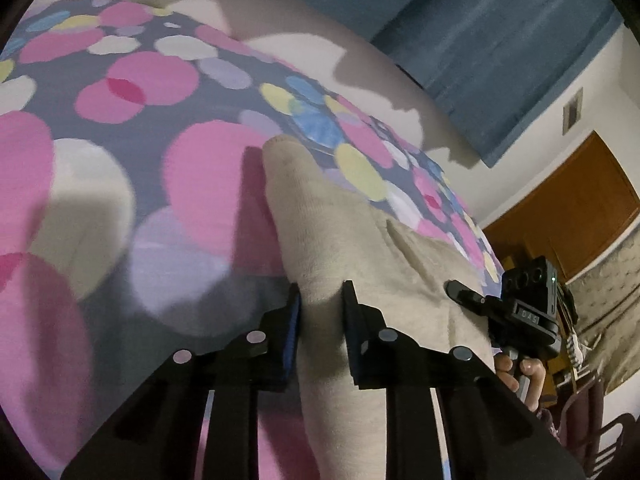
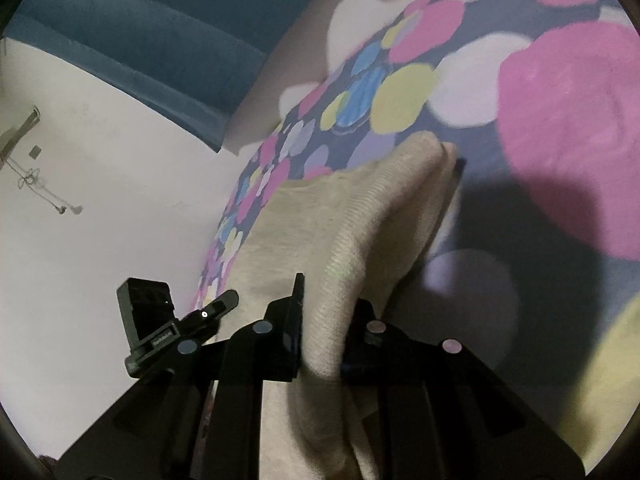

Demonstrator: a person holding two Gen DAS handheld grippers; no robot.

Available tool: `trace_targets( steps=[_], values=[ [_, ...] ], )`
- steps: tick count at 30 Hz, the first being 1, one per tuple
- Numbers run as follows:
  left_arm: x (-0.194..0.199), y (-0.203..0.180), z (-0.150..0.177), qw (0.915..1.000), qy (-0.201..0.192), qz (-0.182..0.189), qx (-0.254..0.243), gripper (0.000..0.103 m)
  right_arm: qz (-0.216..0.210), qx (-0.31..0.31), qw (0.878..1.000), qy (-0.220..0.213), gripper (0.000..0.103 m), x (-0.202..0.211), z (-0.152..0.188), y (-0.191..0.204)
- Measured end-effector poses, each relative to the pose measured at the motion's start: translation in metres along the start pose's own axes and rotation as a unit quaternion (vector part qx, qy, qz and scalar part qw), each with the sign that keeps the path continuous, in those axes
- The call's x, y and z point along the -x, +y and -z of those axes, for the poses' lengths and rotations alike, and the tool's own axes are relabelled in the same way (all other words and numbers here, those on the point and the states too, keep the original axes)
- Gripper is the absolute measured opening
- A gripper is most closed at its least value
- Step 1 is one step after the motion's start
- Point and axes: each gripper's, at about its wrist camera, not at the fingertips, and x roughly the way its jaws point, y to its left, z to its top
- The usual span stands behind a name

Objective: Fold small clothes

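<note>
1. Left wrist view: a beige ribbed knit garment (image 1: 352, 256) lies on a bedspread printed with pink, white, lilac, yellow and blue circles on grey (image 1: 120, 120). A raised fold of it runs lengthwise away from the camera, its rounded end pointing up and slightly left. The black left gripper (image 1: 320, 312) has its two fingers closed against this fold, one on each side, pinching the cloth. To the right, the other black gripper (image 1: 516, 308) sits at the garment's far edge with a hand (image 1: 520, 376) beneath it. Blue curtains (image 1: 480, 40), a white wall and a brown wooden door (image 1: 572, 208) stand behind.

2. Right wrist view: the same knit, soft and finely ribbed, rises in a thick ridge pointing up and right over the spotted cover. The right gripper (image 2: 324, 320) clamps the ridge between its narrowly spaced fingers. The left gripper shows at lower left, touching the garment's edge. A dark shadow falls on the bedspread to the right.
</note>
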Motion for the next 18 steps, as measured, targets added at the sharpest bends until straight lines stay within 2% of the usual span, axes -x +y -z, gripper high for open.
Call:
trace_targets(
  steps=[1, 2, 6, 9, 11, 12, 13, 18],
  values=[
    [0.002, 0.005, 0.0, 1.0, -0.001, -0.004, 0.001, 0.011, 0.0, -0.004, 1.0, 0.001, 0.013, -0.003, 0.0, 0.0],
    [0.003, 0.011, 0.0, 0.9999, 0.0, -0.01, 0.004, 0.008, 0.002, -0.005, 1.0, 0.001, 0.013, -0.005, 0.0, 0.0],
    [0.006, 0.018, 0.001, 0.9999, 0.001, 0.01, 0.012, 0.008, 0.016, -0.015, 1.0, 0.0, 0.017, 0.005, 0.002, -0.005],
    [0.014, 0.017, 0.004, 0.9995, -0.002, 0.028, 0.017, 0.009, 0.033, -0.022, 0.999, -0.007, 0.026, 0.023, 0.006, -0.008],
    [0.018, 0.016, 0.01, 0.9994, 0.006, 0.03, 0.015, 0.018, 0.044, -0.019, 0.999, -0.002, 0.045, 0.036, 0.013, -0.011],
    [0.02, 0.017, 0.015, 0.9994, 0.012, 0.028, 0.013, 0.023, 0.05, -0.017, 0.999, 0.003, 0.049, 0.04, 0.016, -0.011],
    [0.022, 0.018, 0.02, 0.9994, 0.017, 0.027, 0.014, 0.036, 0.053, -0.014, 0.998, 0.007, 0.054, 0.044, 0.021, -0.011],
    [0.026, 0.022, 0.056, 0.996, 0.053, 0.06, 0.041, 0.053, 0.047, -0.006, 0.998, 0.028, 0.056, 0.058, 0.046, -0.011]
  ],
)
